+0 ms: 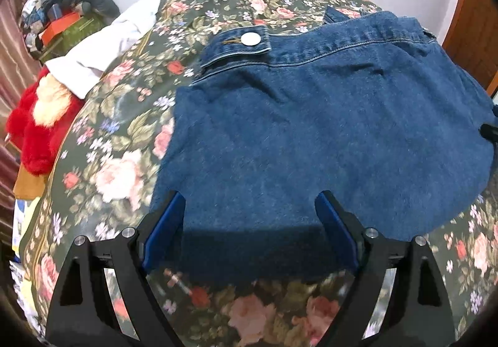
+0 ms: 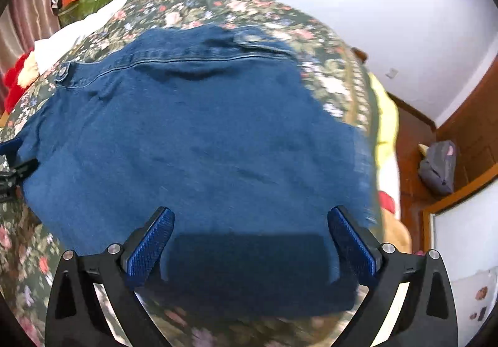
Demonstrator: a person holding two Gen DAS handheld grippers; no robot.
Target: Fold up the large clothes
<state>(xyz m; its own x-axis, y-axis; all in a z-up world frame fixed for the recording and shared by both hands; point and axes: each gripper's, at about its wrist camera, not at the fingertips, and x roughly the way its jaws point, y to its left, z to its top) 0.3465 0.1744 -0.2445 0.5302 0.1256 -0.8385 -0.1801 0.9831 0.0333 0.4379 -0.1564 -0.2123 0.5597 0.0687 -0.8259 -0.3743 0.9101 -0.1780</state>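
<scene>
On bedspread — denim jacket, flat.

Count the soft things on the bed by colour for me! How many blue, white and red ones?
Blue: 1, the denim garment
White: 1, the white cloth
Red: 1, the red plush toy
Total: 3

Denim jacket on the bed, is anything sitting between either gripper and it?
Nothing visible. The denim jacket lies flat on the floral bedspread, directly under the open left gripper and open right gripper.
</scene>
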